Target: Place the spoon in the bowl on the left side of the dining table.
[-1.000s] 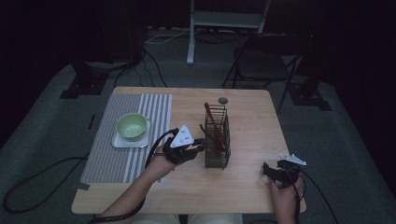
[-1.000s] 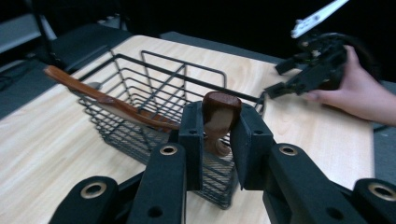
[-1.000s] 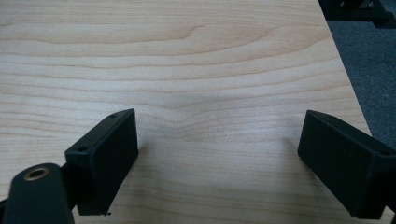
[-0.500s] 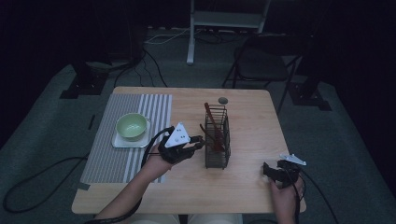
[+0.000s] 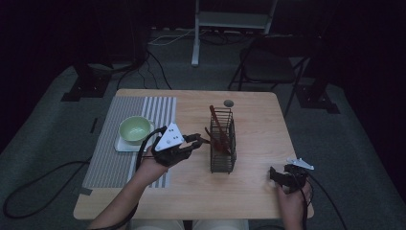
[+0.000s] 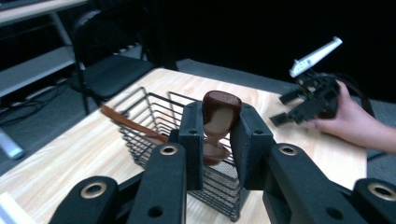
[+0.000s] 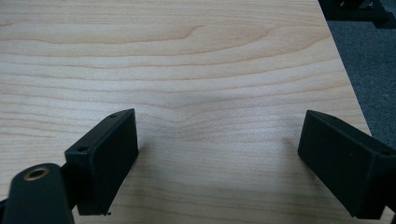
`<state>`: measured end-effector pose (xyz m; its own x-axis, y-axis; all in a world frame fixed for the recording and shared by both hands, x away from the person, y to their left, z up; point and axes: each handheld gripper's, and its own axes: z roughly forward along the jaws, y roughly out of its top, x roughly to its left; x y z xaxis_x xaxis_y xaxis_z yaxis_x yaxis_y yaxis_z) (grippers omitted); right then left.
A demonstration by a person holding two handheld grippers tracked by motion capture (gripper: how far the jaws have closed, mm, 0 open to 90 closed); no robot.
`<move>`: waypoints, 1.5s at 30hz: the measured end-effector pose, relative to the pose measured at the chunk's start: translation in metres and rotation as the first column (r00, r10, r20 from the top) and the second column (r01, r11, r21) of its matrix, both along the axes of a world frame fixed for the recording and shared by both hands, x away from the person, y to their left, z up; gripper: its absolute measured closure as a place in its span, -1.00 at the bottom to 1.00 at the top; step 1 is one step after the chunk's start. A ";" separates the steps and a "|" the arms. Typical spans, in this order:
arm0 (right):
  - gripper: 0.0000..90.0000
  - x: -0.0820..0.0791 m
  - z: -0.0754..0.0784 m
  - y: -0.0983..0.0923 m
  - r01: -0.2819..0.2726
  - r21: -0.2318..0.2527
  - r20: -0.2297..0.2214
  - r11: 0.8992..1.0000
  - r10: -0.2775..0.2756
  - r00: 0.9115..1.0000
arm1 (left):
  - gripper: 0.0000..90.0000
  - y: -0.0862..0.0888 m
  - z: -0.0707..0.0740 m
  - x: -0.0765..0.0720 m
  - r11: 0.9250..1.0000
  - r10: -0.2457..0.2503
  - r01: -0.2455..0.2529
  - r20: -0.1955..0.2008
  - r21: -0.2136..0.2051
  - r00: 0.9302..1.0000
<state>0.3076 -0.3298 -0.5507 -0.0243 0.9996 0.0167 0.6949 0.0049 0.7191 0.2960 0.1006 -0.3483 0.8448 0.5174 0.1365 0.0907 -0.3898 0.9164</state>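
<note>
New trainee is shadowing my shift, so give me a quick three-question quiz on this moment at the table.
1. True or false: the left gripper is shut on the brown wooden utensil.
2. The green bowl sits: A) inside the wire basket; B) on a white tray on the striped mat; C) on the chair.
3. Fill in: the right gripper's fingers stand ___ above bare tabletop.

Key: 1 true; 2 B; 3 open.

High view dim w/ black surroundings; gripper views brighter, near fingers (image 6: 254, 140) soft-focus, faint shadows on table (image 7: 210, 70).
</note>
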 end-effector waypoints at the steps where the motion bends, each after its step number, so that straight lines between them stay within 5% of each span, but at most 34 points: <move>1: -0.75 0.000 0.000 0.000 0.000 0.000 0.000 1.000 0.000 1.000 | 0.67 0.002 0.002 -0.001 1.000 0.011 -0.011 0.009 -0.009 1.000; 5: -0.75 0.000 0.000 0.000 -0.001 -0.001 0.000 1.000 0.001 1.000 | 0.67 0.011 0.011 -0.006 1.000 0.007 -0.007 0.020 -0.011 1.000; 17: -0.75 0.000 0.000 0.000 -0.002 -0.002 0.000 1.000 0.002 1.000 | 0.67 0.046 0.022 -0.013 0.994 0.099 -0.096 0.059 -0.053 0.993; 27: -0.75 0.000 0.000 0.000 -0.001 -0.002 0.000 1.000 0.001 1.000 | 0.67 0.079 0.014 -0.005 0.974 0.218 -0.214 0.050 -0.067 0.975; 29: -0.75 0.000 0.000 0.000 -0.001 -0.001 0.000 1.000 0.001 1.000 | 0.67 0.083 0.013 -0.004 0.975 0.217 -0.214 0.040 -0.066 0.975; 32: -0.75 0.000 0.000 0.000 -0.001 -0.001 0.000 1.000 0.001 1.000 | 0.67 0.095 0.012 -0.003 0.963 0.261 -0.257 0.042 -0.080 0.964; 35: -0.75 0.000 0.000 0.000 -0.001 -0.001 0.000 1.000 0.001 1.000 | 0.67 0.100 0.012 -0.001 0.961 0.269 -0.266 0.039 -0.071 0.962; 37: -0.75 0.000 0.000 0.000 -0.001 -0.002 0.000 1.000 0.001 1.000 | 0.67 0.111 0.010 0.001 0.947 0.318 -0.314 0.041 -0.072 0.947; 41: -0.75 0.000 0.000 0.000 -0.001 -0.001 -0.001 1.000 0.001 1.000 | 0.67 0.124 0.005 0.004 0.936 0.347 -0.344 0.028 -0.070 0.937; 45: -0.75 0.000 0.000 0.000 -0.001 -0.001 0.000 1.000 0.001 1.000 | 0.67 0.138 -0.003 0.008 0.915 0.398 -0.396 0.020 -0.070 0.917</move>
